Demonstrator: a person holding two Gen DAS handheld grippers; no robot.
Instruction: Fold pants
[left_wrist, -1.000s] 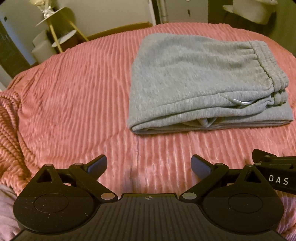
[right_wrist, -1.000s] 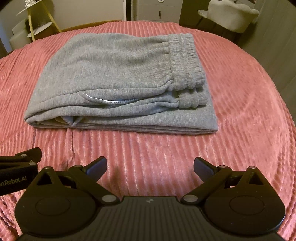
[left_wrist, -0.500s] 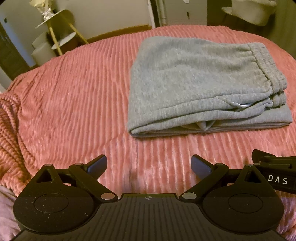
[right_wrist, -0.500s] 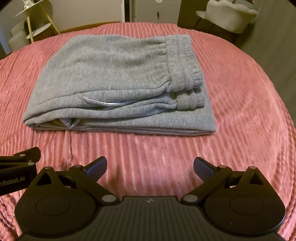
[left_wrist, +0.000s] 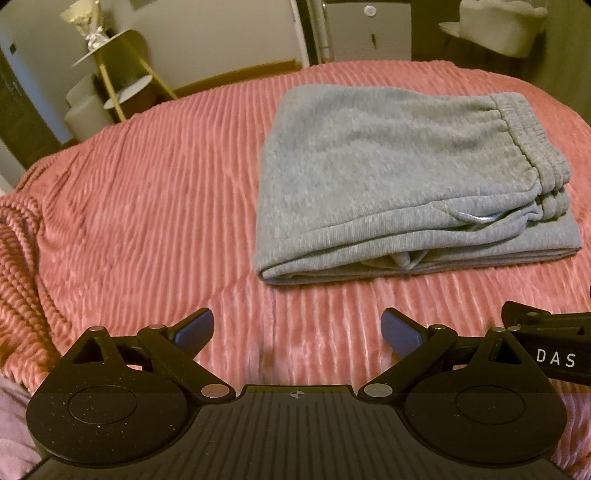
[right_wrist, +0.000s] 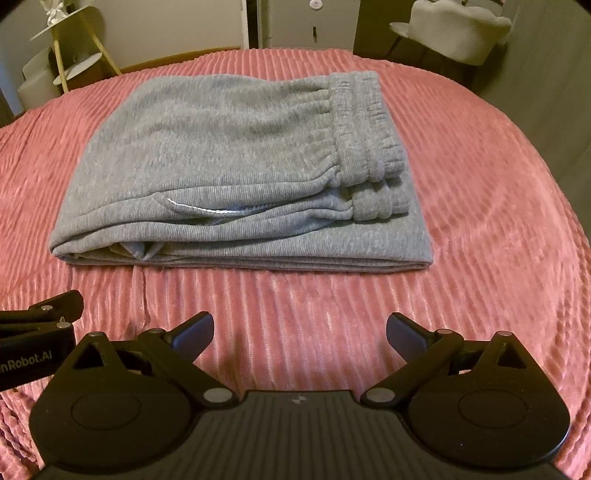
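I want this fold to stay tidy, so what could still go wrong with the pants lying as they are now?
The folded gray sweatpants show a loose bunched layer at the near edge; lifting there may spill inner layers. The stacked waistband sits thicker on one side, so the pile could slump. Both open grippers, left gripper and right gripper, could snag the ribbed pink bedspread.
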